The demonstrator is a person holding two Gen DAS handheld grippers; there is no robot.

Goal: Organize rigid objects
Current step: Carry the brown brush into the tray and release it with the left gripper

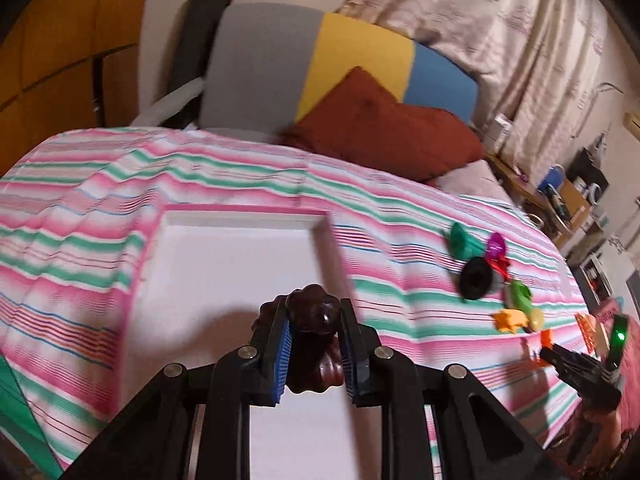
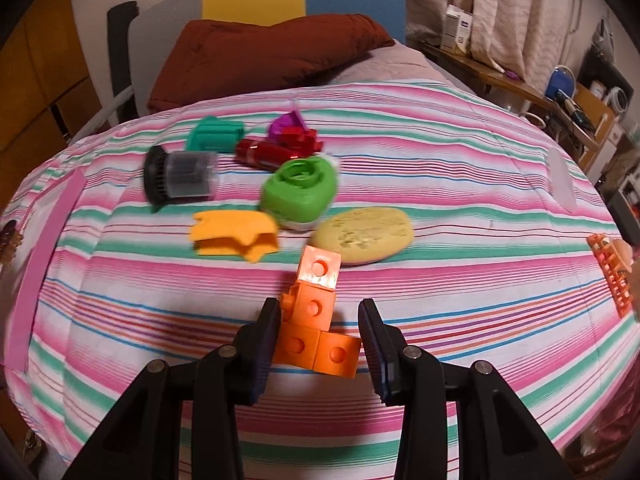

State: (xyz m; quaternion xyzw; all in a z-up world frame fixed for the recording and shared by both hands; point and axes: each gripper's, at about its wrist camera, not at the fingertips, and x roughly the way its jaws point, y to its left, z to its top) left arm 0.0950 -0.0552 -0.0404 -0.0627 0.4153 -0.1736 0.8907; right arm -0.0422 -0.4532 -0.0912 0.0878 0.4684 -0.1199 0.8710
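Bed w/ striped sheet (image 2: 440,184) carries everything; white tray (image 1: 224,264) lies on it under the left gripper (image 1: 314,344), whose jaws pinch a dark brown carved piece (image 1: 314,320) above the tray. Right gripper (image 2: 318,344): jaws spread either side of orange linked cubes (image 2: 316,320), left pad about touching; beyond lie yellow sponge (image 2: 364,234), green dispenser (image 2: 300,190), black brush (image 2: 180,178), orange star cutter (image 2: 234,236).
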